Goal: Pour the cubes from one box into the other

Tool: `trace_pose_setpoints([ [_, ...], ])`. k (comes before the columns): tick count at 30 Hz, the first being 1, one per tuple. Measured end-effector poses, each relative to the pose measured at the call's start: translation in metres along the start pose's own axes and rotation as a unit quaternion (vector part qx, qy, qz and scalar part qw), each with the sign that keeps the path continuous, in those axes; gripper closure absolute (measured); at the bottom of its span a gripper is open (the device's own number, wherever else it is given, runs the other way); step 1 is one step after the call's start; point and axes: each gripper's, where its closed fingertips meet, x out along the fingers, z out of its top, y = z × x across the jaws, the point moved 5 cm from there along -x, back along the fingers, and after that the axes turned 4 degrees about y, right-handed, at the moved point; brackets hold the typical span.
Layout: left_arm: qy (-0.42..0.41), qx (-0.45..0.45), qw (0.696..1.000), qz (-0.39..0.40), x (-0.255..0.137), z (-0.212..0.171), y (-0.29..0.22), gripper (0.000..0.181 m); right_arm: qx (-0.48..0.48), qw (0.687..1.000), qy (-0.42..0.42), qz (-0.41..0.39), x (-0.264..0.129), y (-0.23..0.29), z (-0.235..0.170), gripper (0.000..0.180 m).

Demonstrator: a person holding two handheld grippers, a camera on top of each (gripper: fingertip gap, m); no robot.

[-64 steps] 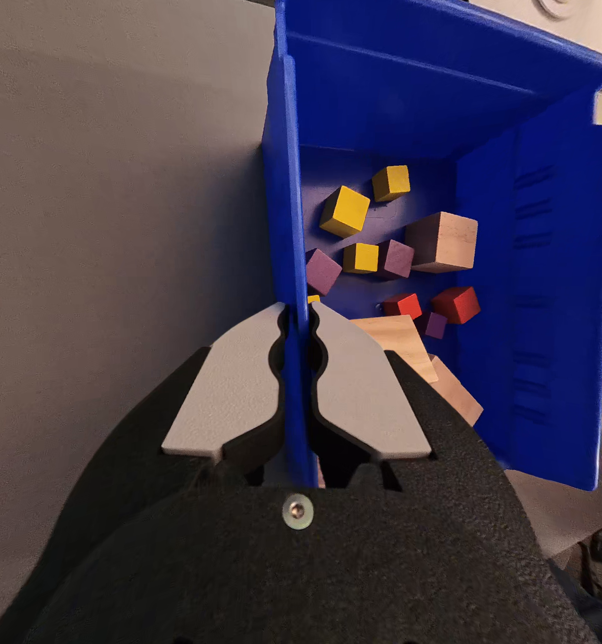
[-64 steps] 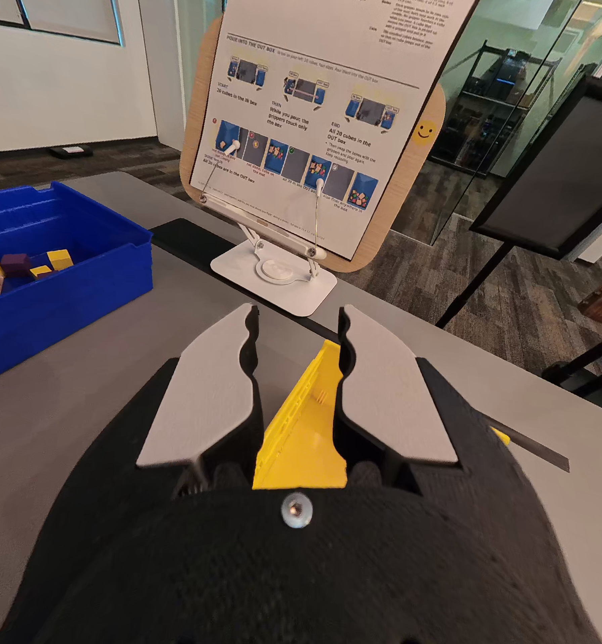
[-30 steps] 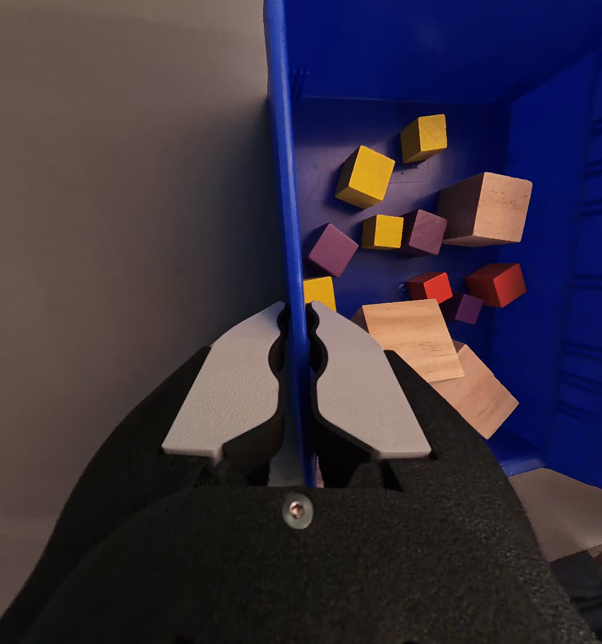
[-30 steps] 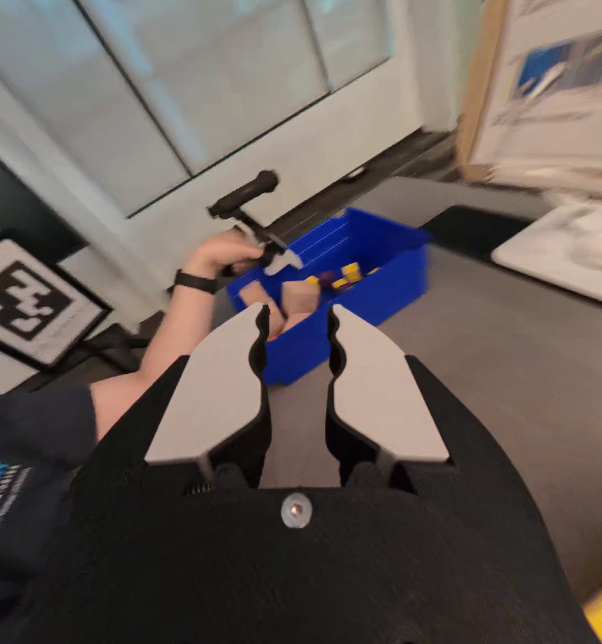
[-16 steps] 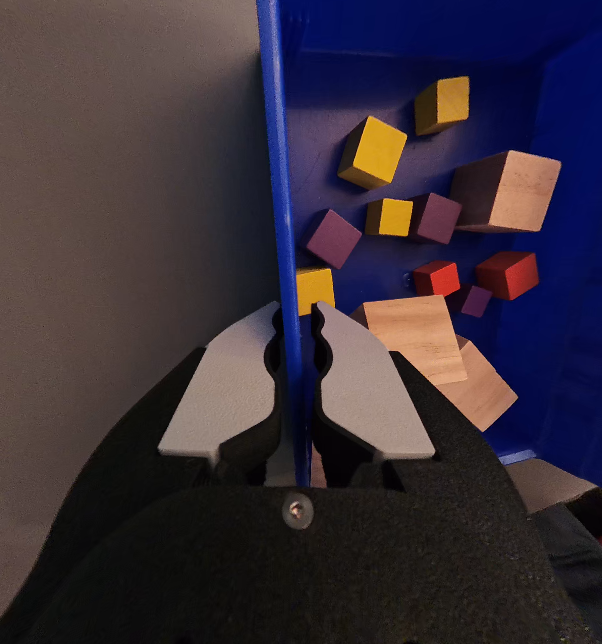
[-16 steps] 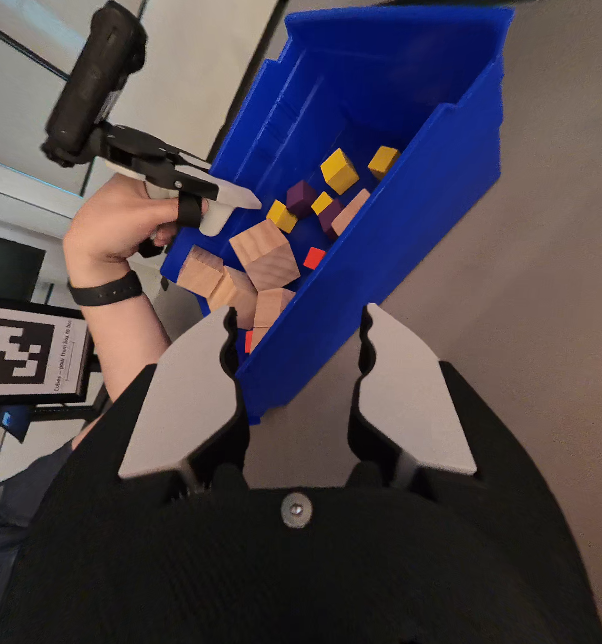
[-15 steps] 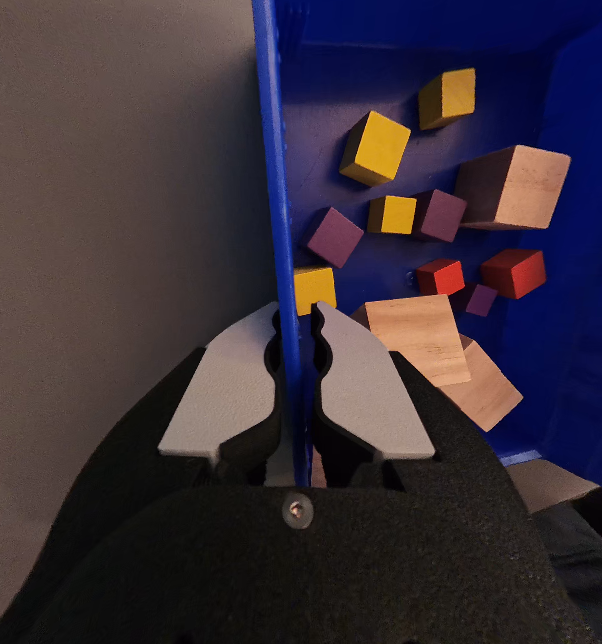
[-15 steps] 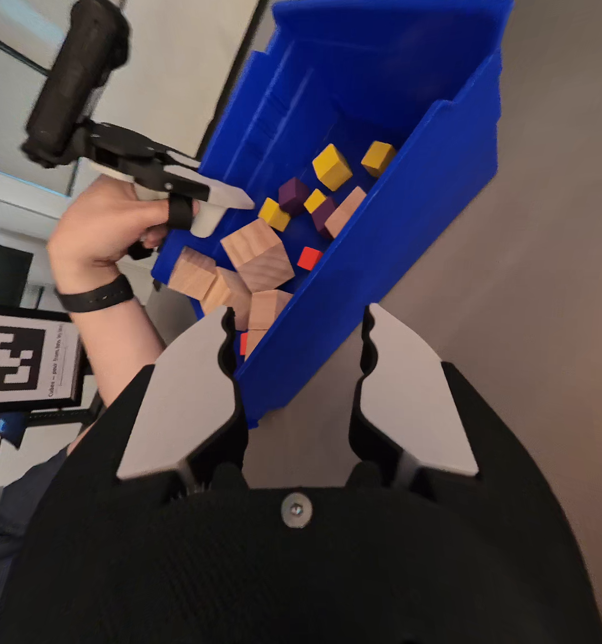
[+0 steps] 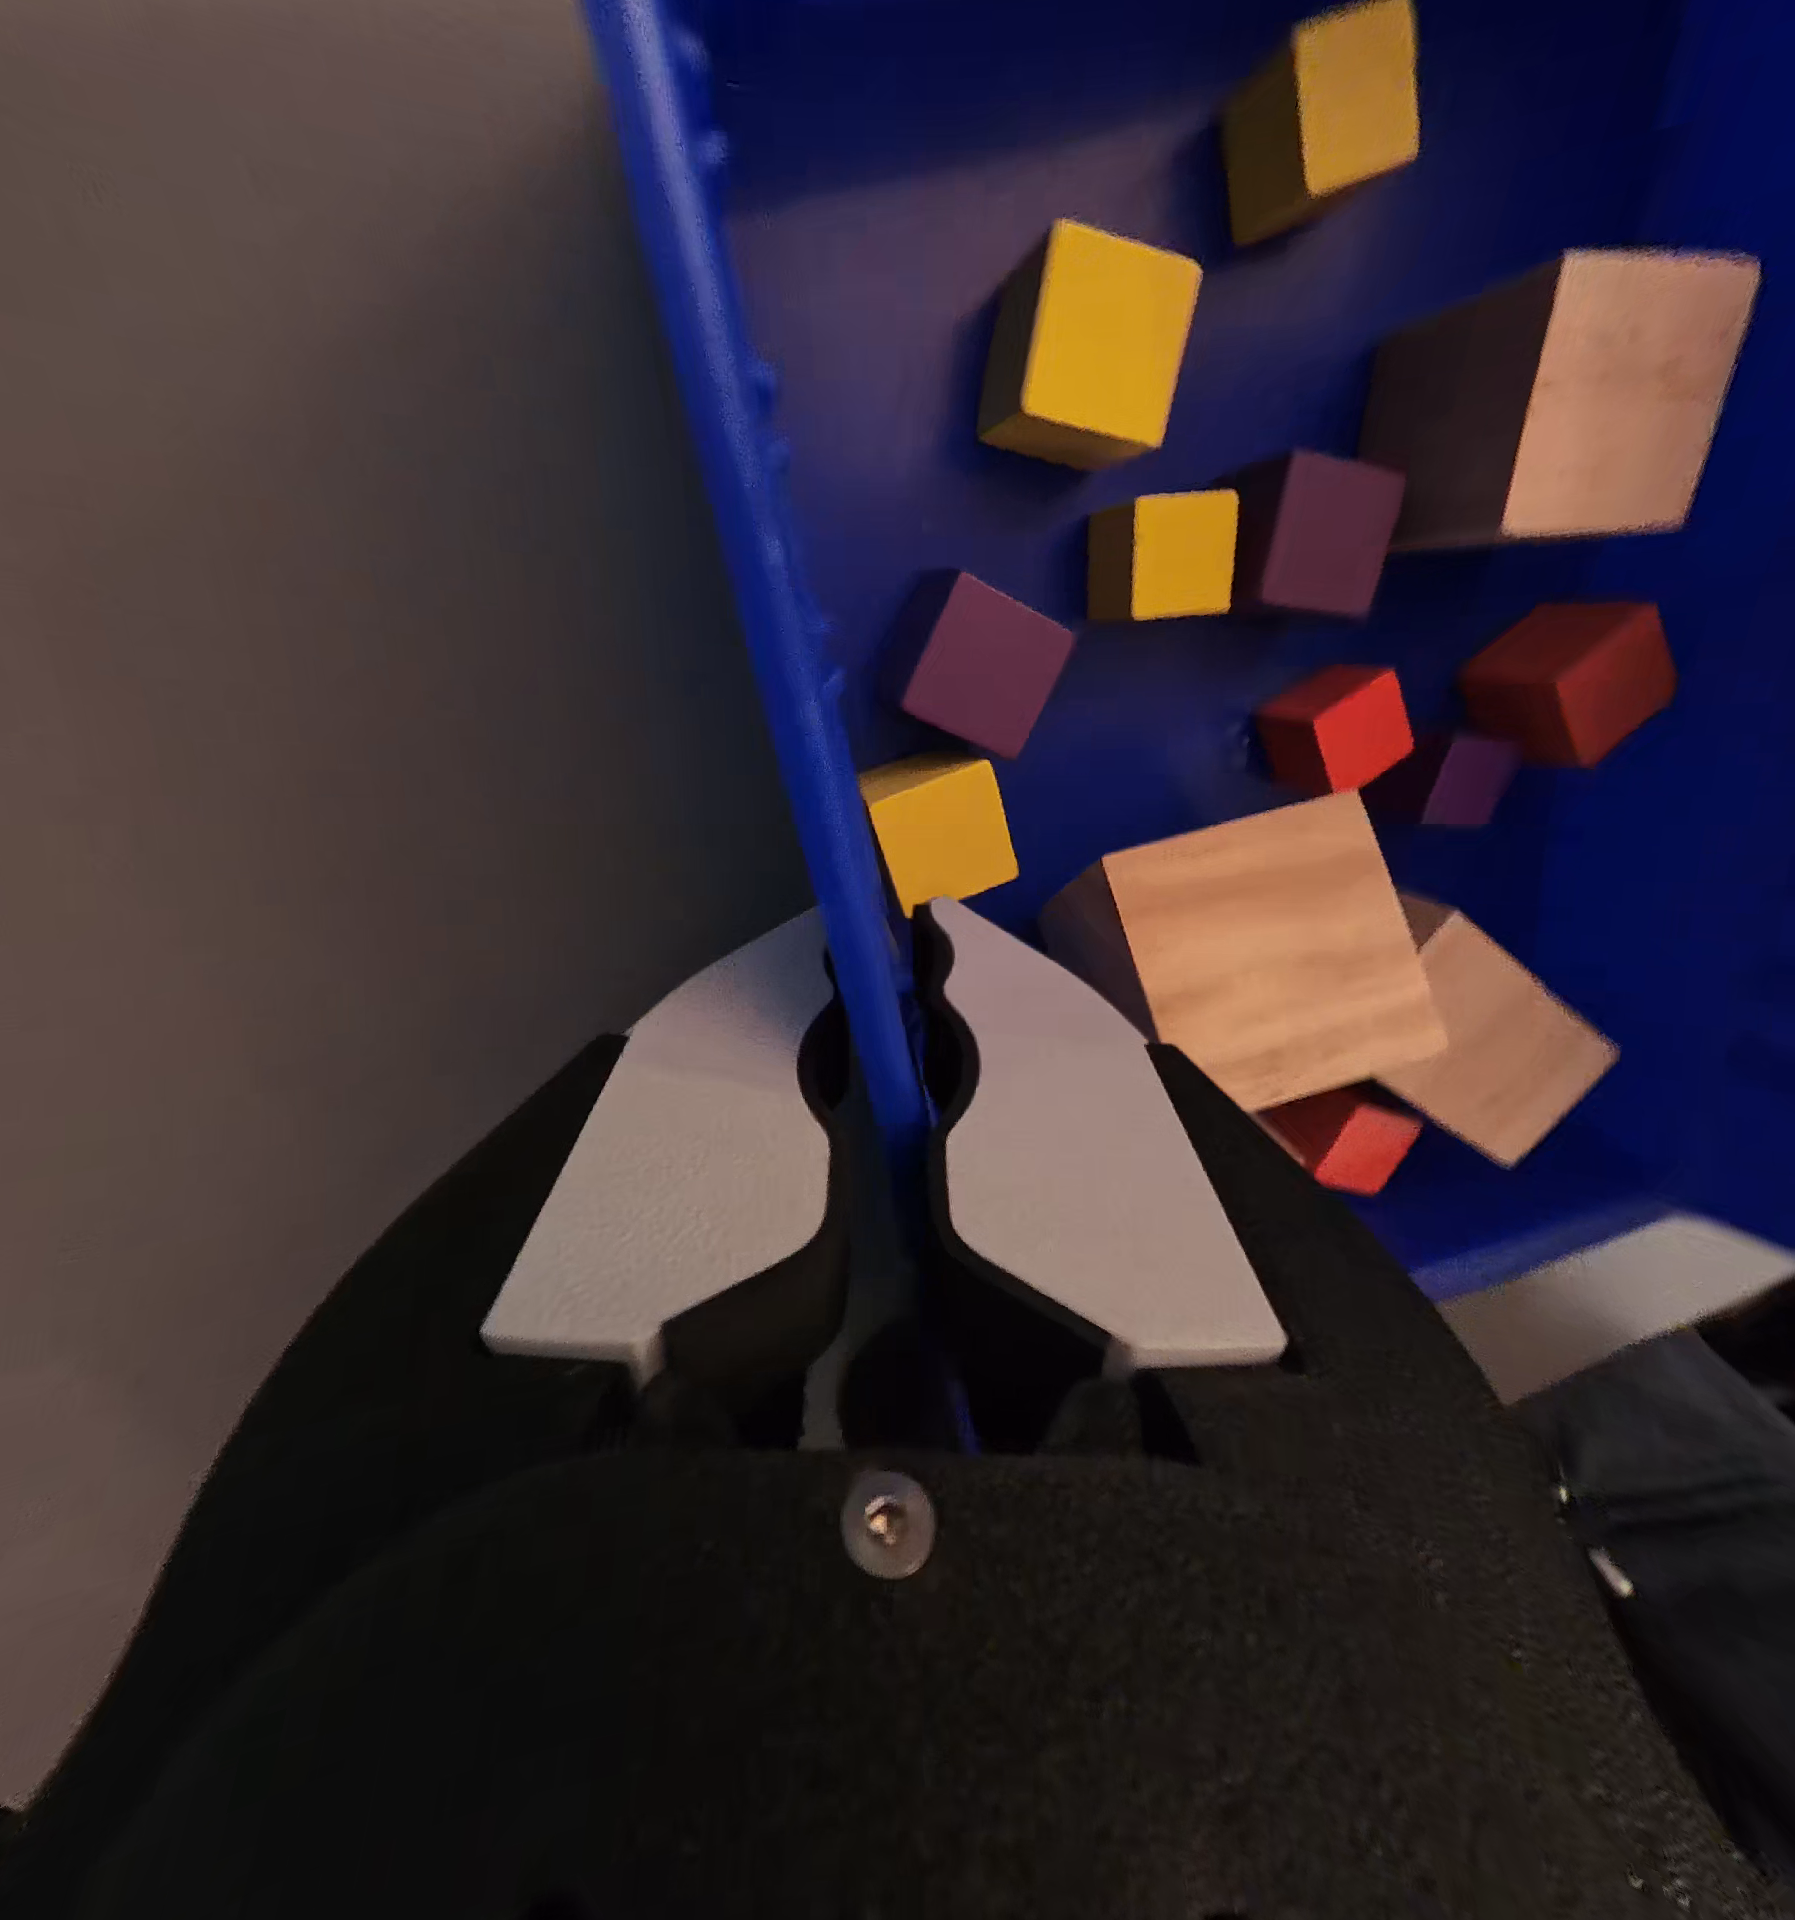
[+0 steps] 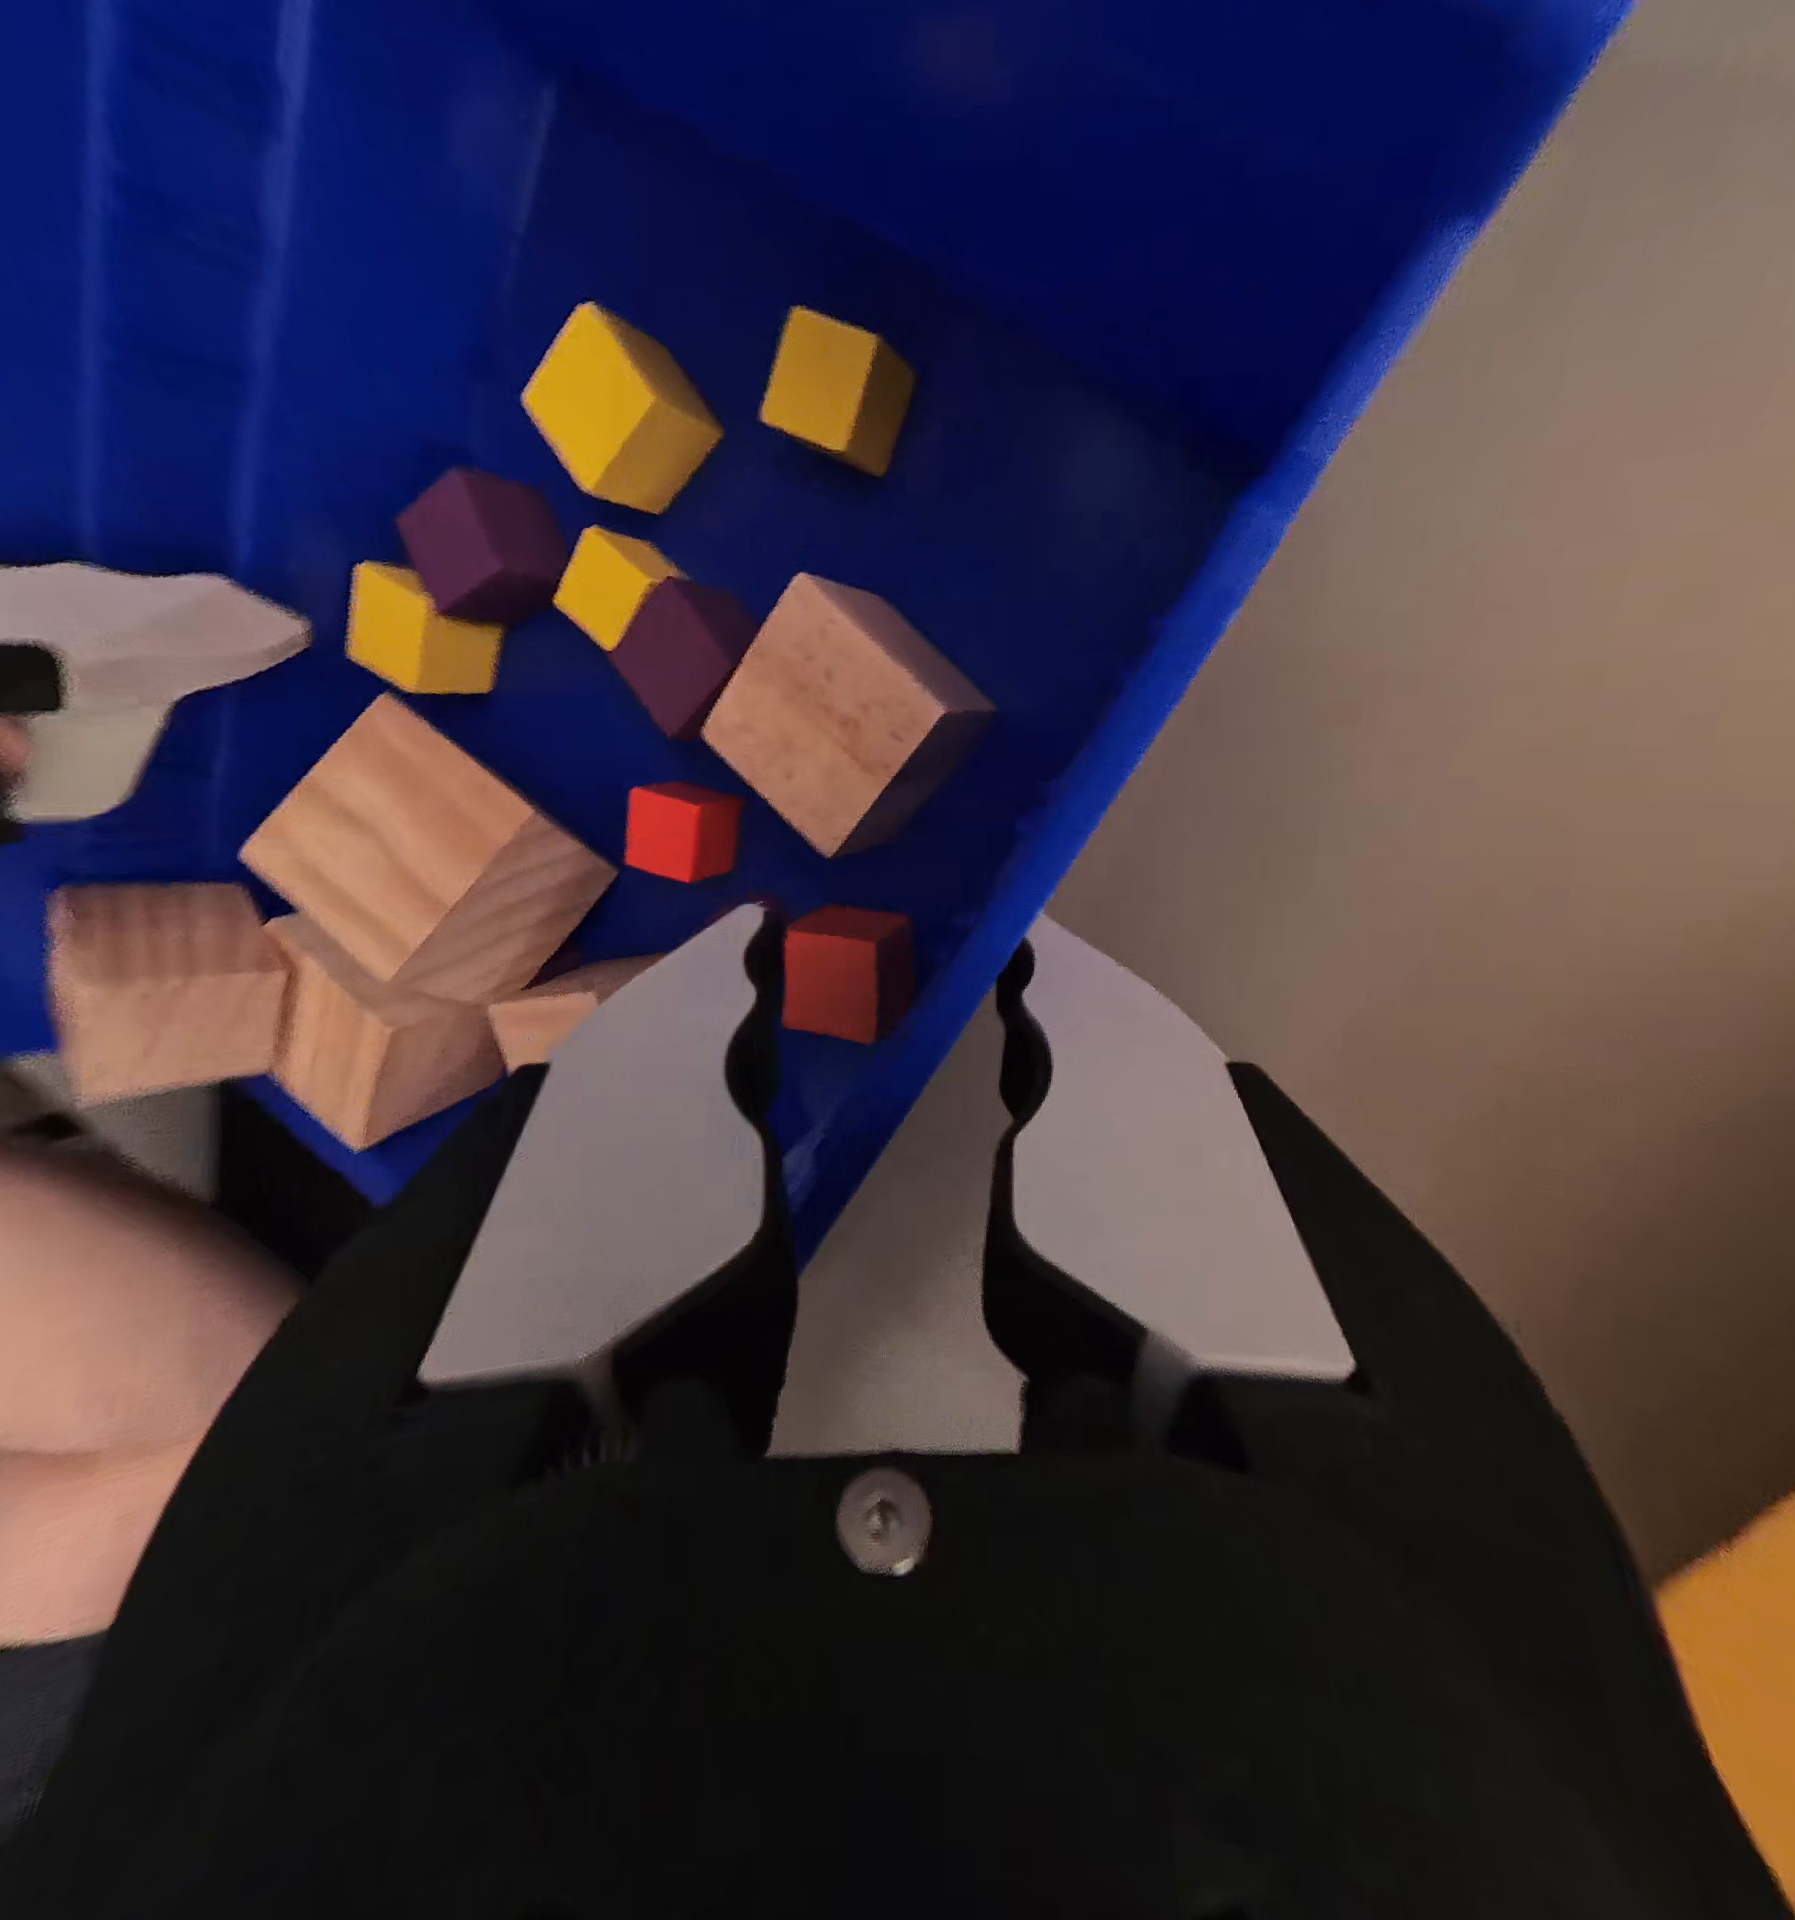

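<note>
In the left wrist view the left gripper (image 9: 877, 920) is clamped on the side wall of the blue box (image 9: 727, 343) holding the cubes (image 9: 1090, 343), while in the right wrist view the right gripper (image 10: 888, 940) stands apart, straddling the opposite wall of that box on the grey table (image 10: 1495, 727).

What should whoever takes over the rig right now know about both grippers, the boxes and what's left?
Left gripper: shut on the blue box wall.
Right gripper: open, straddling the opposite wall, not clamped.
Cubes, yellow, purple, red and wooden, all lie inside the blue box.
A yellow corner, probably the other box, shows at the right wrist view's lower right.
Done: left grasp. Left: close right, lift, pour.
</note>
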Motion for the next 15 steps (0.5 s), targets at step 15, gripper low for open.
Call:
trace_pose_setpoints([
  [15,-0.001,0.001,0.997,-0.074,0.013,0.019,-0.036,0.155,-0.020,0.986,0.052,-0.156,-0.005,-0.044,0.007,0.161],
])
